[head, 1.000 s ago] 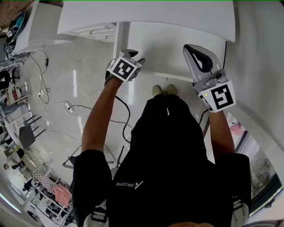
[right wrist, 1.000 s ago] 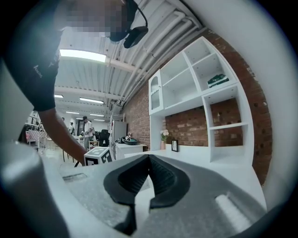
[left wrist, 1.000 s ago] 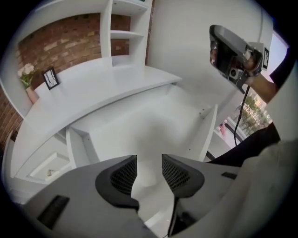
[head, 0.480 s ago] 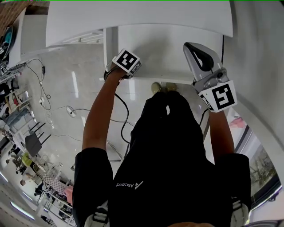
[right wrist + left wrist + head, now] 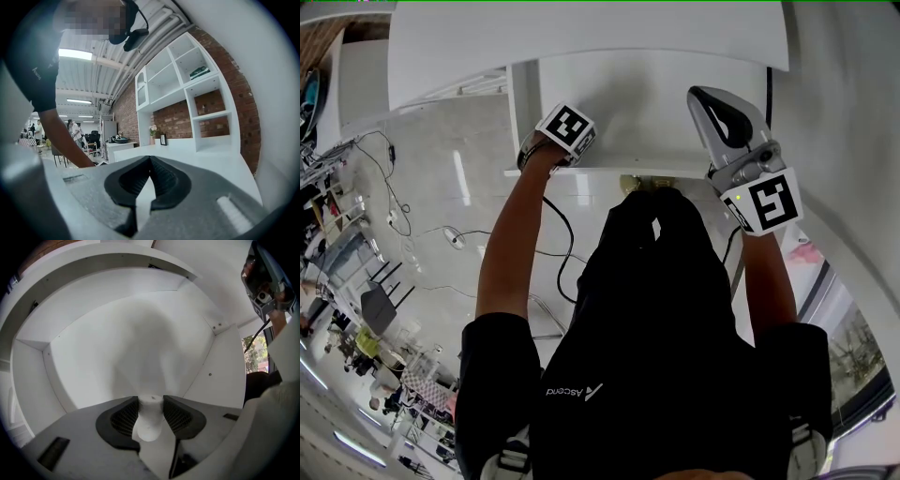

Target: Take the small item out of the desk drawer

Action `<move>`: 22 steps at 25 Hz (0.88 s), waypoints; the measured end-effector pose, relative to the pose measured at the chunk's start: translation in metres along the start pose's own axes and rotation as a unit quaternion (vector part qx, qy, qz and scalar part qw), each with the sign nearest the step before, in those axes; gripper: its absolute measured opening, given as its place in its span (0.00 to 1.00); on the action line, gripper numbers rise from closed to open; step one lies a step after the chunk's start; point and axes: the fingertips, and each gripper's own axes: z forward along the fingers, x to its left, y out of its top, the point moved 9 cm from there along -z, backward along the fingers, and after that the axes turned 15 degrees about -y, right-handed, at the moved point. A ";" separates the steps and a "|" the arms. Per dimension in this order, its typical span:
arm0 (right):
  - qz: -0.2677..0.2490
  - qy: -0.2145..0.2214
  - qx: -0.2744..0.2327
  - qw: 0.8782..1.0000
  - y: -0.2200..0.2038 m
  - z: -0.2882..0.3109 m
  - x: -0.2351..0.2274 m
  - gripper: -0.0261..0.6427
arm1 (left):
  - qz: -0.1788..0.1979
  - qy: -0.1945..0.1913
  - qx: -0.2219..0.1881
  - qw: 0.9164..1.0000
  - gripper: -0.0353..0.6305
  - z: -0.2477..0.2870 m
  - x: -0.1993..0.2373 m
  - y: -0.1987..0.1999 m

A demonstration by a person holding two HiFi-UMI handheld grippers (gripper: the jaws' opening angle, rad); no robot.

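**Head view.** The person's black shirt (image 5: 656, 328) filled the lower frame, with both bare forearms reaching forward.

**Left gripper.** The left gripper (image 5: 151, 401) pointed steeply down, its marker cube (image 5: 565, 131) facing up, over the left part of the open desk drawer (image 5: 666, 103). In the left gripper view, its jaws were closed on the small item (image 5: 149, 420), a white cylinder seated between the two dark ribbed pads (image 5: 123, 417). One end of the cylinder was at the jaw tips and its rounded end lay deeper in the jaws. It could not be determined whether the item touched the drawer floor. The gripper's shadow fell on the white floor panel, and a side wall carrying screws (image 5: 215, 327) stood to the right.

**Right gripper.** The right gripper (image 5: 150, 159) was held up beside the drawer's right end. Its jaw tips met, with nothing between them. Its view faced white shelving (image 5: 187, 84) on a brick wall (image 5: 236, 89).

**Beyond the grippers.** The drawer's near edge partly covered the person's shoes (image 5: 642, 183). The white worktop (image 5: 581, 37) lay past the drawer. Cables (image 5: 558, 239) trailed over the pale floor (image 5: 441, 178) to the left.
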 end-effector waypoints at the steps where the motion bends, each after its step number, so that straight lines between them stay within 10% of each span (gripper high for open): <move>1: 0.001 0.000 0.000 1.000 -0.001 0.001 -0.001 0.04 | -0.001 -0.004 0.000 1.000 0.30 0.001 0.001 0.000; 15: 0.004 0.006 -0.006 1.000 0.000 0.005 0.007 0.04 | 0.022 0.007 -0.081 0.996 0.29 -0.031 -0.007 0.001; 22: -0.002 0.021 -0.020 1.000 0.022 0.001 0.026 0.04 | 0.073 0.051 -0.253 0.963 0.29 -0.097 -0.063 0.003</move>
